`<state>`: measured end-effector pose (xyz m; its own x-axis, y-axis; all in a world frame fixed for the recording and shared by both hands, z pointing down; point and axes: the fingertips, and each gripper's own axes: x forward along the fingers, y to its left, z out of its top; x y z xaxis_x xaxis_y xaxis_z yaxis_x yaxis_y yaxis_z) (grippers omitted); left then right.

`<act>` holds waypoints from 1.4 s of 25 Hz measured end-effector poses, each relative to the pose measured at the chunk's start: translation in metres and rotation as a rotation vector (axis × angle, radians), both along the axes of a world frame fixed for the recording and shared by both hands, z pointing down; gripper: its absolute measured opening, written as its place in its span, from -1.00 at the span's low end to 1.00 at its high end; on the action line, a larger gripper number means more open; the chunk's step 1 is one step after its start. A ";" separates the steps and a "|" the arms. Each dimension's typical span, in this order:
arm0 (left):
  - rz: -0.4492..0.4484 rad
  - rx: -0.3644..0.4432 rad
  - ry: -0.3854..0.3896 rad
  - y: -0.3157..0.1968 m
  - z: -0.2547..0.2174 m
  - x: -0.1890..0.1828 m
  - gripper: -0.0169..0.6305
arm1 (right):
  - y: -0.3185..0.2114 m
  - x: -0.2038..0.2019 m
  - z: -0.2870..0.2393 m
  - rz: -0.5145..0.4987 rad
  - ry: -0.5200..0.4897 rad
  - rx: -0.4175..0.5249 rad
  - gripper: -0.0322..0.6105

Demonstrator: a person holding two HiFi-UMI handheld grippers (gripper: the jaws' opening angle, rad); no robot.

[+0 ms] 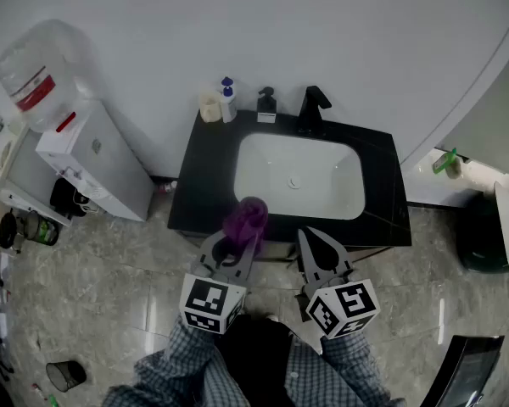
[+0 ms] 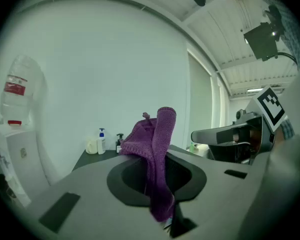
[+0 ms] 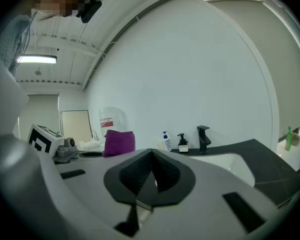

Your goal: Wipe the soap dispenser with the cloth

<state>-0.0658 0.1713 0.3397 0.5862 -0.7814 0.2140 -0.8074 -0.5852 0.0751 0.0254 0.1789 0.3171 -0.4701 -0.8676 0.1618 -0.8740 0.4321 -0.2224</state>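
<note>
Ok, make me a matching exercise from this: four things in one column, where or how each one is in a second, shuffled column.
1 cloth
2 soap dispenser
3 basin
4 right gripper

A shut, empty
B white, sunk in the counter
C clamped in the left gripper
D counter's back edge, left of the faucet

Pairs: 1-C, 2-D, 3-B, 4-A

Left hand-held gripper and right closed
</note>
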 end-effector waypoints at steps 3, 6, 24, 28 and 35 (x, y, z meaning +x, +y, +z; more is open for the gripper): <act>-0.001 0.002 -0.001 -0.001 0.000 0.000 -0.77 | -0.001 -0.001 0.000 0.000 -0.004 -0.001 -0.84; -0.001 -0.001 -0.002 -0.001 0.001 0.000 -0.77 | -0.001 0.001 0.000 0.005 -0.011 -0.006 -0.84; -0.005 -0.001 -0.001 0.000 -0.001 0.008 -0.77 | 0.000 0.015 0.002 0.023 -0.041 -0.014 -0.84; -0.022 0.004 -0.003 0.004 -0.003 0.008 -0.77 | 0.002 0.015 0.001 0.007 -0.045 -0.008 -0.84; -0.046 0.016 -0.011 0.014 -0.009 0.016 -0.77 | 0.010 0.027 0.000 -0.011 -0.054 -0.005 -0.84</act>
<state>-0.0497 0.1852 0.3311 0.5473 -0.8107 0.2079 -0.8342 -0.5486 0.0570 0.0519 0.1890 0.3170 -0.4878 -0.8616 0.1401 -0.8557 0.4403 -0.2717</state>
